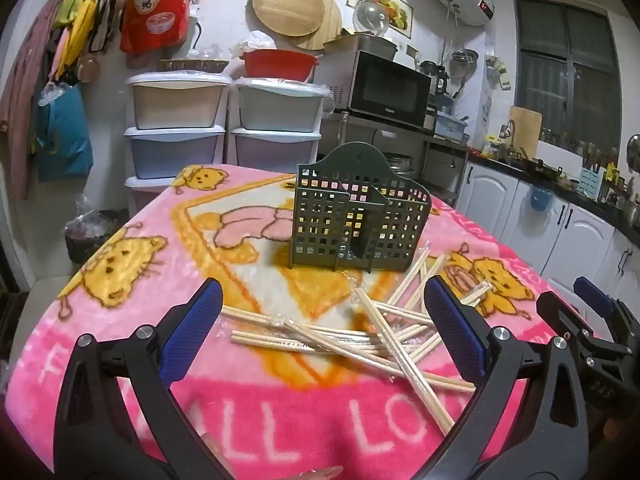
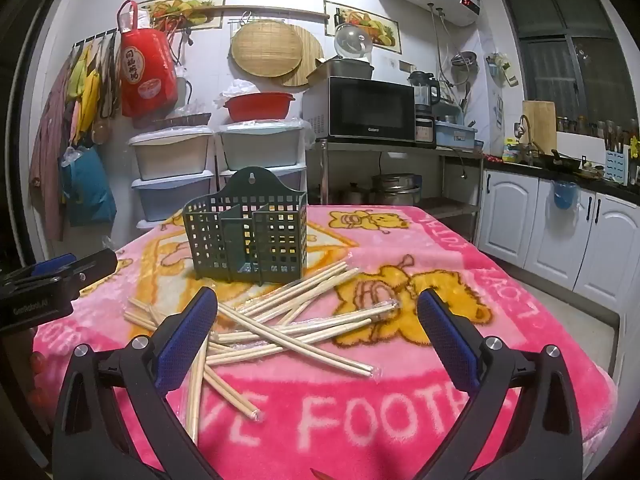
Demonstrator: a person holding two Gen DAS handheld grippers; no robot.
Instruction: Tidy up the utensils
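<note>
A dark green perforated utensil holder point(image 1: 358, 220) stands upright on the pink blanket, with empty compartments; it also shows in the right wrist view point(image 2: 250, 234). Several wooden chopsticks, some in clear wrappers, lie scattered in a pile point(image 1: 360, 336) in front of it, and the pile shows in the right wrist view too point(image 2: 288, 324). My left gripper point(image 1: 322, 312) is open and empty, hovering above the near side of the pile. My right gripper point(image 2: 318, 316) is open and empty above the pile. The right gripper appears at the right edge of the left view point(image 1: 592, 320).
The table is covered by a pink cartoon blanket point(image 1: 140, 280). Behind it stand plastic drawer units point(image 1: 180, 136), a microwave point(image 1: 384, 88) on a metal rack, and white kitchen cabinets point(image 2: 560, 232) to the right. A black bin point(image 1: 92, 232) sits at the far left.
</note>
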